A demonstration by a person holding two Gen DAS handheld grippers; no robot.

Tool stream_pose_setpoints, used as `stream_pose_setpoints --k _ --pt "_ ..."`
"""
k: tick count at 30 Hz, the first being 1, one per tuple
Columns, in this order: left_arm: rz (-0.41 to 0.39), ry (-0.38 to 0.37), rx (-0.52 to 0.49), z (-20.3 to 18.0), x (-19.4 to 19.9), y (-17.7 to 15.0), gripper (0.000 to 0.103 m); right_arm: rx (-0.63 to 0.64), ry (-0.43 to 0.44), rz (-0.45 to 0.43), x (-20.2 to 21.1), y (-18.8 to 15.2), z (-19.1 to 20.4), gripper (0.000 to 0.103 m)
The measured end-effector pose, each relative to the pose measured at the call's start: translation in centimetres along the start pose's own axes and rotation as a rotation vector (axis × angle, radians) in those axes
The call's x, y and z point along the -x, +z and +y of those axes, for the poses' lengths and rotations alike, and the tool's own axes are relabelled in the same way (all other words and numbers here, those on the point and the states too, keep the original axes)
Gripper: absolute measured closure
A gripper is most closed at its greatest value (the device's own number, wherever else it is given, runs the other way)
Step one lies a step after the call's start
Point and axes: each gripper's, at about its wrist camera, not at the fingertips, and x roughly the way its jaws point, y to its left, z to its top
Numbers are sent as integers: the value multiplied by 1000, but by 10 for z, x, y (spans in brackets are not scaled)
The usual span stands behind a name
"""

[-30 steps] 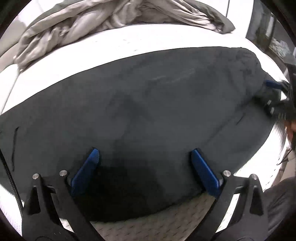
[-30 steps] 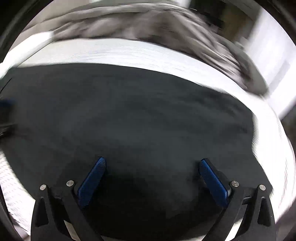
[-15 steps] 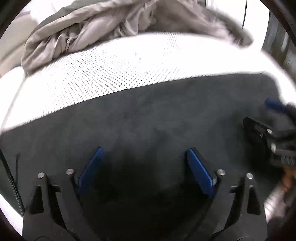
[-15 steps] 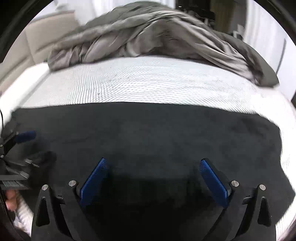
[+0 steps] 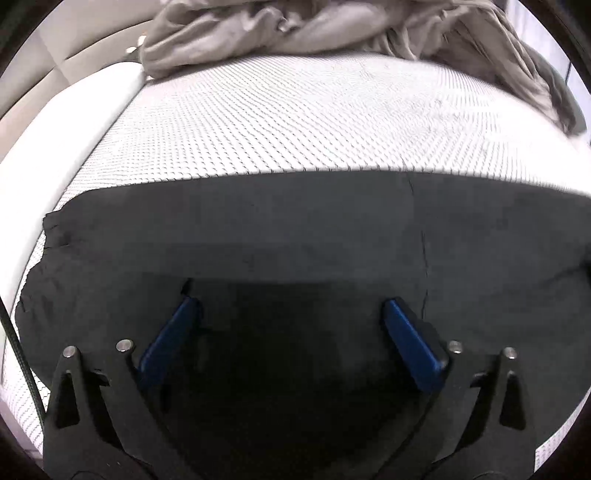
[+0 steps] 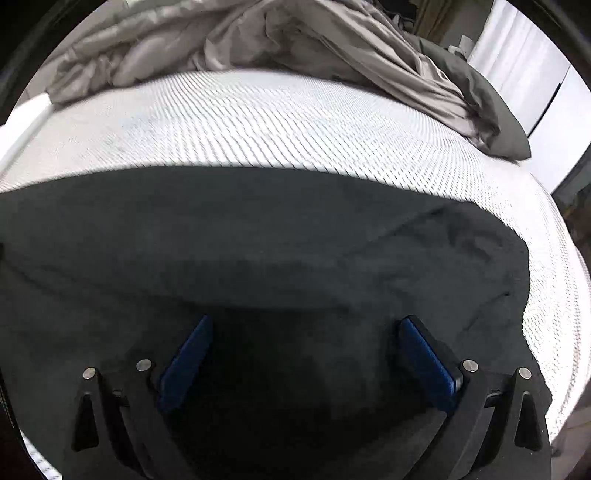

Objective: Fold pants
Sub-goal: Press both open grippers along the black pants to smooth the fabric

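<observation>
the pants [image 5: 295,229] lie flat and dark on the bed [image 5: 277,122], spread crosswise in front of us, their long axis running from our left to our right, with the far edge drawn nearly straight against the white dotted mattress cover and a rumpled grey duvet [image 5: 332,29] well beyond. in the left wrist view the left end of the cloth shows, bunched a little at its corner; in the right wrist view the right end rounds off near the mattress edge. we judge each hand sits nearest its own end, so a fold would bring one end across to the other. our left gripper [image 5: 291,328] hangs over the cloth with its fingers wide and opening, nothing pinched between them. our right gripper [image 6: 304,350] likewise has its fingers spread wide above the dark cloth, holding nothing.
</observation>
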Motion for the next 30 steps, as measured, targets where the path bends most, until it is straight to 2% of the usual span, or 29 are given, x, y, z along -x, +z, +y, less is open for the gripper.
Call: stream_pose_setpoints --k 3,5,6,7,8,11,12,13,14,16,19,21,22,24,26,28,30 --pt "-32 -103 41 -11 -2 18 7 13 73 -55 8 15 18 1" --pt "-22 -131 -17 -33 -14 27 7 54 64 -86 7 25 39 1" --pt "-8 -106 -56 -43 -22 29 7 80 60 -91 4 27 51 1" --pt "6 -47 -99 -52 -36 35 5 107 62 -85 -3 30 58 1" --pt "2 -13 -107 -53 -42 36 1 130 64 -66 -11 30 61 2" --pt "-13 10 -32 -30 -38 39 1 139 24 -42 -21 19 47 1" --pt "-21 42 -18 -20 -38 39 1 133 -6 -39 -19 15 41 1" --pt "-21 104 1 -1 -40 39 1 124 -51 -35 -20 11 30 1" --pt "-21 126 23 12 -39 36 1 102 -89 -32 -21 8 15 1" --pt "-19 122 78 34 -33 29 2 51 -142 -28 -23 2 -11 0" --pt "-30 24 96 48 -8 13 14 -27 -94 -35 -15 -5 -37 1" --pt "-73 -55 43 39 12 -1 14 -32 1 -59 1 -8 -39 1" --pt "-92 -93 -1 31 23 -15 14 16 93 -81 13 -12 -29 1" --pt "-87 -98 -113 10 27 -33 14 137 175 -93 28 -20 -3 1" --pt "-70 -52 -207 -6 23 -47 12 230 187 -98 31 -32 17 1" --pt "-72 -53 -209 -5 18 -48 11 295 148 -68 23 -43 21 2" --pt "-51 -70 -157 8 18 -48 10 269 145 -66 20 -48 0 2"
